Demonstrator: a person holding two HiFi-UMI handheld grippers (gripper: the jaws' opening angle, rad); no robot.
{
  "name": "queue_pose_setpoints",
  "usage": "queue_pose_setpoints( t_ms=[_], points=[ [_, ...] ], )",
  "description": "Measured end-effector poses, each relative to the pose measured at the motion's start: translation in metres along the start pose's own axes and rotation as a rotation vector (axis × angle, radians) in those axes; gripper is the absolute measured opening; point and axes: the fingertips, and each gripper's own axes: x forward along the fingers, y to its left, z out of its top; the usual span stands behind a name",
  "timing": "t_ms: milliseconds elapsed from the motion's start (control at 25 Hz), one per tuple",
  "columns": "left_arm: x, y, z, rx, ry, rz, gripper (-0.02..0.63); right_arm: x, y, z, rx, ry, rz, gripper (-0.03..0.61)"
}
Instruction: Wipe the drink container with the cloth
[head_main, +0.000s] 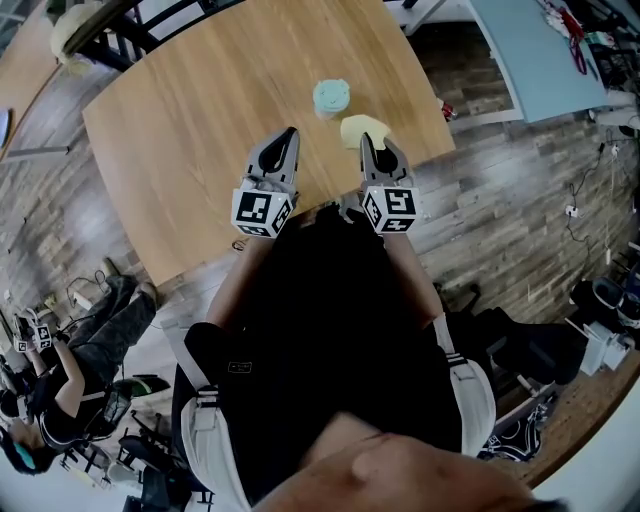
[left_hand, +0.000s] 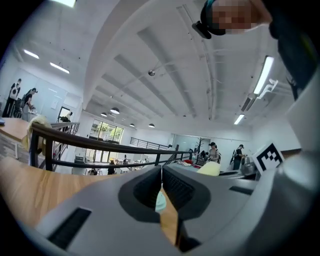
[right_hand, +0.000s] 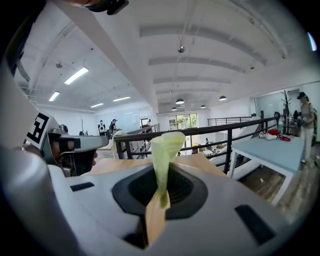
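Observation:
A mint-green drink container stands on the wooden table, toward its far right side. A pale yellow cloth is bunched just near-right of it. My right gripper is shut on that cloth; in the right gripper view the cloth sticks up from between the closed jaws of my right gripper. My left gripper hovers near-left of the container, shut and holding nothing. In the left gripper view a sliver of the container shows behind the closed jaws of my left gripper.
The table's near edge runs just under both grippers. A black railing borders the far left, and a light blue table stands at the far right. A person sits on the floor at lower left.

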Motion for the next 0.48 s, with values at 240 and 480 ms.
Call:
queue_pose_setpoints(
  t_ms=[240,480],
  points=[
    [-0.006,-0.008,0.02,0.032,-0.055,-0.009,0.025,-0.016,0.01,0.02,0.012,-0.053,-0.001,0.043],
    [-0.013,-0.009,0.029,0.032,-0.097,0.002,0.025,-0.025,0.019,0.026,0.003,-0.089,-0.002,0.043]
  ],
)
